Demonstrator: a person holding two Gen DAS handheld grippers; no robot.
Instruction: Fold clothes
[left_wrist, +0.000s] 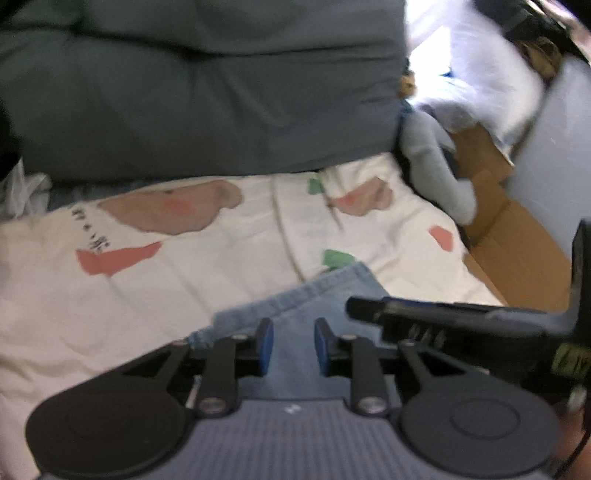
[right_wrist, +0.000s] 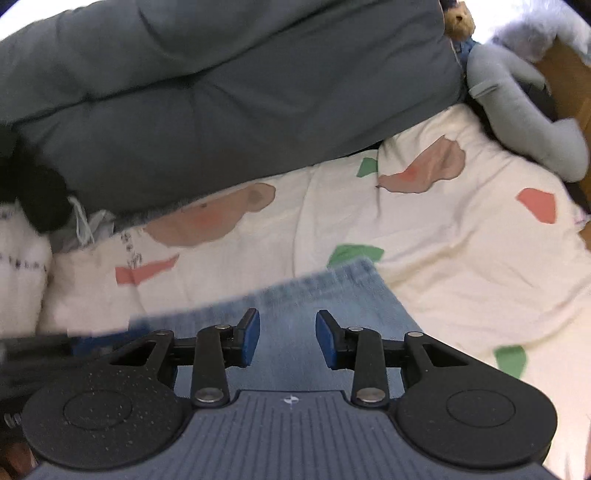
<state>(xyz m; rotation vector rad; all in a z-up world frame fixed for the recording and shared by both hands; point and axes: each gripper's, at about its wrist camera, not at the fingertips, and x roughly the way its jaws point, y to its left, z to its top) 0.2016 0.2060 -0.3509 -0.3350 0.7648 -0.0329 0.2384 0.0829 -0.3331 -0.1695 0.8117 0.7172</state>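
2 grippers hang low over a bed, side by side, and we see both with their blue pads parted and nothing pinched between them. Our left gripper (left_wrist: 293, 345) stands with a moderate gap, and pale blue denim shows through that gap. Our right gripper (right_wrist: 287, 339) is spread a little wider over the same cloth. In the left wrist view the right gripper's black finger reaches in from the right edge, just beside our left one.

The jeans (right_wrist: 295, 299) lie flat on the bedsheet (right_wrist: 461, 251), directly under both grippers, with a hemmed edge running toward the far side and a corner ending near a green patch in the sheet's print. We cannot tell whether either pad touches the denim, since both views are blurred there.

The bedsheet is cream with pink, tan and green shapes, and it is creased in long folds. Behind it a thick grey-green duvet (left_wrist: 203, 92) is bunched up across the far side of the bed. At the bed's right edge a grey soft toy (right_wrist: 524, 110) leans against the duvet's end, and a small brown teddy (right_wrist: 460, 20) sits above it. Brown cardboard (left_wrist: 517, 236) lies beyond the bed's right side in the left wrist view.
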